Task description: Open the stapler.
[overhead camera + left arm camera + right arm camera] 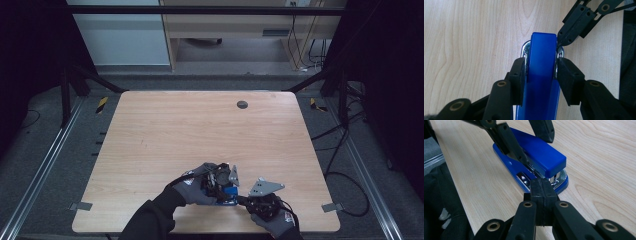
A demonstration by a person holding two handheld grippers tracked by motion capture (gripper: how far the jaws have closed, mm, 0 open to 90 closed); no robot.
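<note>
A blue stapler [229, 194] lies flat on the table [200, 130], close to its near edge and a little right of the middle, far from the dark round hole [242, 104] near the far edge.

The left claw [541, 68] straddles the stapler from above, one black pad on each long side of the blue top, just behind the stapler's front end. In the left gripper view both pads [520, 72] appear to touch the stapler's sides, so the claw grips it.

The right claw [543, 188] is closed with nothing between its pads, which meet in a single seam. Its tip sits at the stapler's front end, just beside the shiny metal base [524, 178] under the blue top; whether it touches the metal I cannot tell. In the high view both gloved hands crowd round the stapler, the left hand [197, 187] on its left, the right hand [272, 215] just to its right and nearer the table's edge.
</note>
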